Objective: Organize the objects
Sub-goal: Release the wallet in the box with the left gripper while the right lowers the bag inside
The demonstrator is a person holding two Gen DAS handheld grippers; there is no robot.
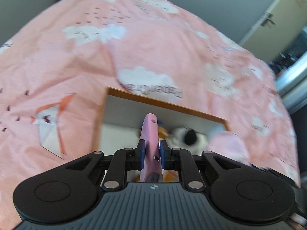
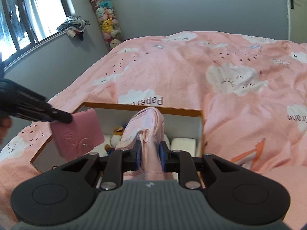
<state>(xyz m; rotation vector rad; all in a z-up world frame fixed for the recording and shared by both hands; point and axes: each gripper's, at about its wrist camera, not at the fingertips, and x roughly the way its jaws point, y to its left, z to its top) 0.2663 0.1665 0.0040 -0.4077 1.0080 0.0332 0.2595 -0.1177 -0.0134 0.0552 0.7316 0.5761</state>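
A bed (image 2: 172, 71) carries everything here, spread with a pink duvet cover (image 1: 153, 44) printed with white clouds and paper cranes. Directly on the cover sits an open box (image 2: 145, 109) — orange-rimmed, white-walled — with the word "Paper" printed on a cloud just beyond its far rim.

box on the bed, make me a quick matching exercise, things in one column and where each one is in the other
Things:
1. pink wallet
2. pink cloth
3. orange plush toy
4. white case

Places:
A. lying inside the box, at its right end
B. held in the left gripper
C. held in the right gripper
D. inside the box, partly behind the cloth

Pairs: 1-B, 2-C, 3-D, 4-A
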